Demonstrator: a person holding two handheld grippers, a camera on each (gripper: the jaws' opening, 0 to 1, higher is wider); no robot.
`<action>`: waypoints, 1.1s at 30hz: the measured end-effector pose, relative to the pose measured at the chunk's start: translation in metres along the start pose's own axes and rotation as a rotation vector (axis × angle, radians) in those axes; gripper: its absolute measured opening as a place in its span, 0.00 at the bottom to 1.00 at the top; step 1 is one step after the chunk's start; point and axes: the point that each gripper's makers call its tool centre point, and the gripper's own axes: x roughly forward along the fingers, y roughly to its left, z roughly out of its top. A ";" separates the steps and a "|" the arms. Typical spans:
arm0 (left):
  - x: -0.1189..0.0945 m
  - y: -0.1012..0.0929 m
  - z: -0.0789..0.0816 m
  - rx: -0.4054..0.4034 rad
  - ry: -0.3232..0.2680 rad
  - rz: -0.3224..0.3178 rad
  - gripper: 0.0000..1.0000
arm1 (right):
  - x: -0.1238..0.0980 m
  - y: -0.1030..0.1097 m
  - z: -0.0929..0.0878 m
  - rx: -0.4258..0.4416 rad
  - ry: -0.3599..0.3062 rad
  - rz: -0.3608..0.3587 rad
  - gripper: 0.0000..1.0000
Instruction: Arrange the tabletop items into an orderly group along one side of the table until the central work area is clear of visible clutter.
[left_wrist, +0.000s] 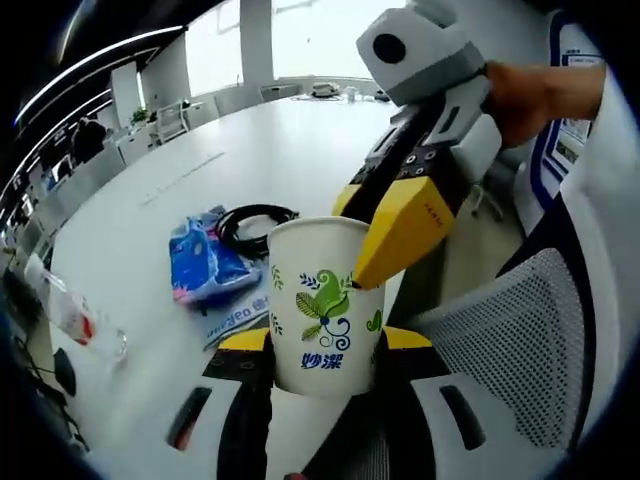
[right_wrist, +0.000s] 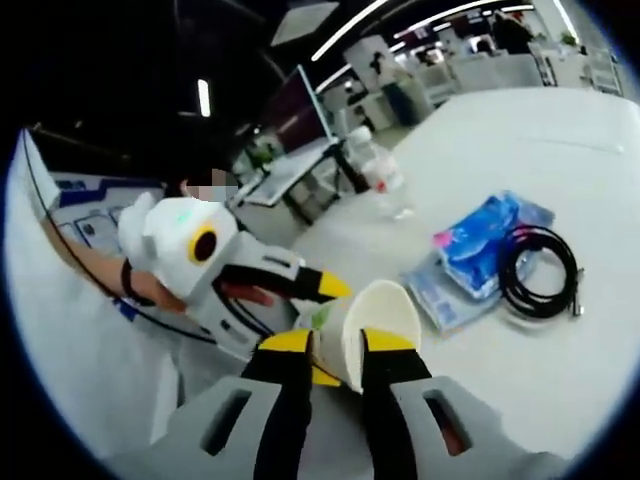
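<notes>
White paper cup with green leaf print (left_wrist: 322, 305) held above white tabletop (left_wrist: 250, 160) edge | left gripper (left_wrist: 325, 345) fingers closed on base | right gripper (right_wrist: 335, 350) fingers pinched on rim | blue tissue pack (left_wrist: 200, 258), black cable coil (left_wrist: 252, 226) lying nearby

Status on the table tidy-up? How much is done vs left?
Done: nothing looks grouped along an edge yet. In hand: the white paper cup with green leaf print sits between the left gripper's jaws, while the right gripper pinches its rim. Left: the blue tissue pack, the booklet under it, the coiled black cable and the clear plastic bottle lie spread on the white table.
</notes>
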 end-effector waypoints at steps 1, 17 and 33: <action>0.000 0.000 0.000 0.004 0.001 -0.001 0.40 | 0.000 0.001 0.000 0.002 -0.002 0.004 0.10; -0.001 0.009 -0.008 -0.116 -0.012 0.039 0.40 | 0.004 0.011 0.006 0.005 -0.032 0.007 0.00; -0.008 0.025 -0.025 -0.272 -0.024 0.111 0.40 | -0.006 -0.012 -0.004 0.074 -0.051 -0.067 0.00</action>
